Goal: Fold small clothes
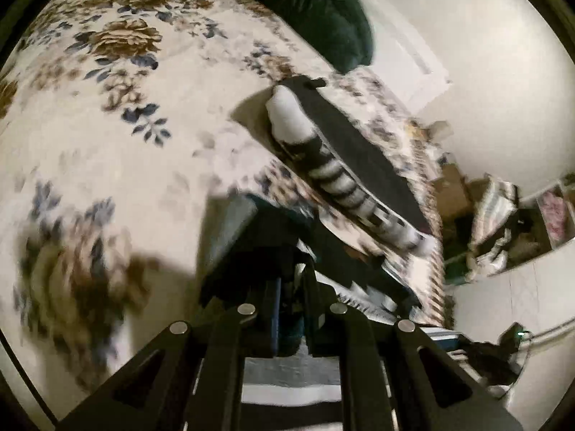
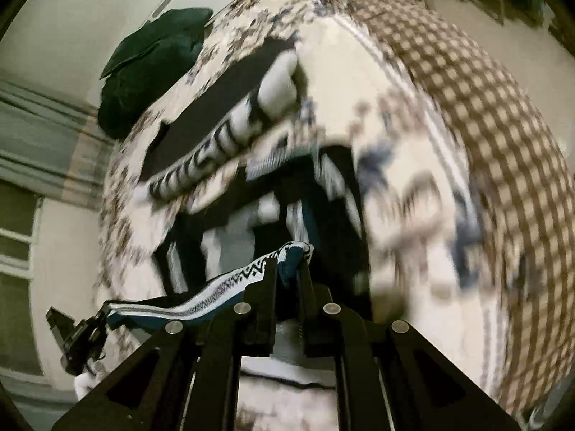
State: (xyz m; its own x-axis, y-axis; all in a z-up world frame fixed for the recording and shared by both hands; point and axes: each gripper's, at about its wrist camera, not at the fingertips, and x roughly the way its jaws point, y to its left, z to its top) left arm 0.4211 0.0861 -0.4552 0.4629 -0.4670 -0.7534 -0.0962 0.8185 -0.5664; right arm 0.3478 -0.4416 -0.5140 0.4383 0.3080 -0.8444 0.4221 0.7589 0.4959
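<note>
Grippers: two, one in each hand, both lifted over the bed and both views smeared with motion.
Left gripper (image 1: 293, 309): fingers drawn close together, clenched on a dark teal bit of cloth pinched between them.
Right gripper (image 2: 289, 269): fingers likewise squeezed in, clamped on the patterned band (image 2: 230, 283), white with a black zigzag and a teal edge.
Band: it runs from the right gripper's fingers off to the lower left, where the other gripper shows small in the right wrist view with the far end at its tip. So one garment, strung between the two.
Garment body: the dark-and-white striped cloth (image 2: 230, 237) just beyond the right fingers looks to be part of it; too blurred to say exactly where it ends.
Socks: one striped sock (image 1: 334, 176), white toe and black-and-white bands, lying on the bedspread ahead of the left gripper, up and to the right, apart from its fingers.
Black strip: one long flat black piece (image 1: 363, 154) lying right alongside the sock, touching it along its length.
Dark green bundle: one, a heap of cloth (image 1: 323, 10) at the far end of the bed, well apart from both grippers.
Bedspread: one, cream with brown and blue flowers (image 1: 118, 115), with a brown checked border (image 2: 478, 107) along its side.
</note>
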